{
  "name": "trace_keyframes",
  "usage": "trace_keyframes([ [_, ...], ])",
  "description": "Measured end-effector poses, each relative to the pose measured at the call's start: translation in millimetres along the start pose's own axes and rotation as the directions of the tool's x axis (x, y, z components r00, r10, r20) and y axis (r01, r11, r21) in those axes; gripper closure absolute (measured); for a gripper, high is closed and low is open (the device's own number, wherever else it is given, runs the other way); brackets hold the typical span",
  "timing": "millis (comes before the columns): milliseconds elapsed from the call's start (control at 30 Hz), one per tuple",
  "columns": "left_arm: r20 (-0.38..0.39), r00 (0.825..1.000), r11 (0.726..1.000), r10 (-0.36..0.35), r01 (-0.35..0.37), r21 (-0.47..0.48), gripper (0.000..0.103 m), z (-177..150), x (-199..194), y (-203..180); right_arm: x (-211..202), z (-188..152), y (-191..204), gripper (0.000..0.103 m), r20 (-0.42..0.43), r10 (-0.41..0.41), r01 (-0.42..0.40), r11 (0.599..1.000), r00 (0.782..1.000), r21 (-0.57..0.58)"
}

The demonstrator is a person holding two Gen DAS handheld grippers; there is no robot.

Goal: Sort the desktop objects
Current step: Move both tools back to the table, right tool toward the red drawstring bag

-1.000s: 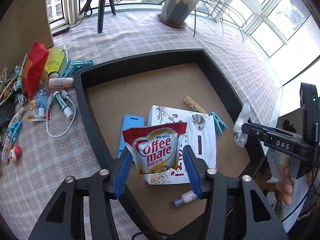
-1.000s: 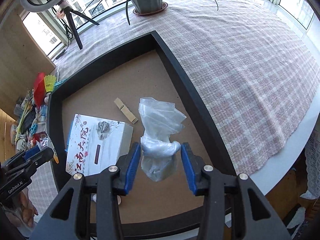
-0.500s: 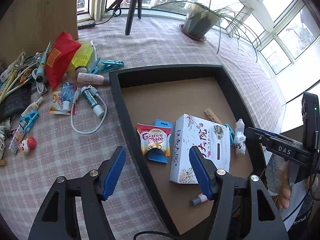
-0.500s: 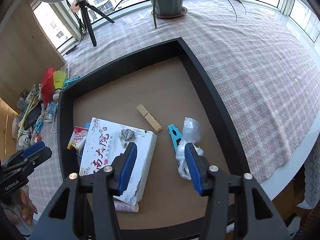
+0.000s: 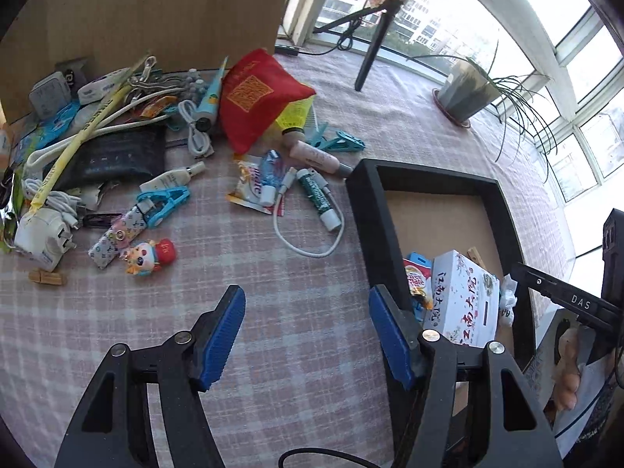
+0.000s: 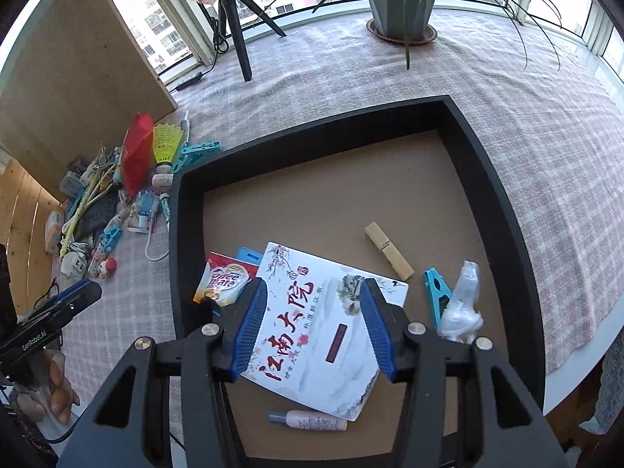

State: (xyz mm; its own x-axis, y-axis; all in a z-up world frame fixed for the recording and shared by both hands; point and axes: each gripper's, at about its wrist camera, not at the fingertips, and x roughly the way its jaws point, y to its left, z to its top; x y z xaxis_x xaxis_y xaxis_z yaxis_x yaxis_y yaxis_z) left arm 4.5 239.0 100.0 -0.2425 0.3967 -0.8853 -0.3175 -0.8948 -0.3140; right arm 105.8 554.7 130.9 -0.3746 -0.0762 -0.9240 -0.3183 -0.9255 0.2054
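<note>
Left gripper (image 5: 308, 335): jaws apart, nothing between the blue pads, low centre of its frame above bare checked tablecloth (image 5: 249, 288), just left of the black tray's rim (image 5: 368, 210). Right gripper (image 6: 312, 323): jaws just widened, apart, empty, low centre of its frame above the white printed box (image 6: 312, 319) lying inside the tray (image 6: 503, 218).

In the tray, lower half of the right view: Coffee mate sachet (image 6: 224, 282) at the box's left edge, over a blue card (image 6: 249, 255); wooden clothespin (image 6: 389, 250) upper right of the box; blue clip (image 6: 436, 292) touching a crumpled clear plastic bag (image 6: 462, 304) at far right; pink tube (image 6: 312, 421) under the box's lower edge.

Unsorted heap, upper left of the left view: red pouch (image 5: 261, 97), yellow shuttlecock (image 5: 294, 117), white cable (image 5: 308, 245), green tube (image 5: 318, 199), doll figure (image 5: 150, 253), white plug (image 5: 41, 238).
</note>
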Motion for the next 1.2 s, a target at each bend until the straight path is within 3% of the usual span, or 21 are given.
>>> trace_keyframes([
  [200,0.030,0.998,0.992,0.048,-0.044,-0.122,0.040,0,-17,64,5,14,53,0.054,0.006,0.034,-0.033,0.995,0.999,-0.092],
  [433,0.070,0.992,0.962,0.105,-0.083,-0.259,0.040,-3,-40,135,12,37,121,0.054,0.011,0.079,-0.075,0.976,0.997,-0.206],
  [767,0.087,0.986,0.941,0.143,-0.108,-0.322,0.040,10,-45,176,35,81,187,0.054,0.005,0.090,-0.084,0.949,0.996,-0.303],
  [1067,0.056,0.980,0.948,0.192,-0.171,-0.269,0.041,76,-42,201,82,149,211,0.054,-0.051,0.105,-0.115,0.947,0.993,-0.299],
  [1200,0.008,0.986,0.948,0.164,-0.155,-0.279,0.041,110,-19,215,112,174,218,0.054,-0.087,0.103,-0.122,0.955,0.991,-0.269],
])
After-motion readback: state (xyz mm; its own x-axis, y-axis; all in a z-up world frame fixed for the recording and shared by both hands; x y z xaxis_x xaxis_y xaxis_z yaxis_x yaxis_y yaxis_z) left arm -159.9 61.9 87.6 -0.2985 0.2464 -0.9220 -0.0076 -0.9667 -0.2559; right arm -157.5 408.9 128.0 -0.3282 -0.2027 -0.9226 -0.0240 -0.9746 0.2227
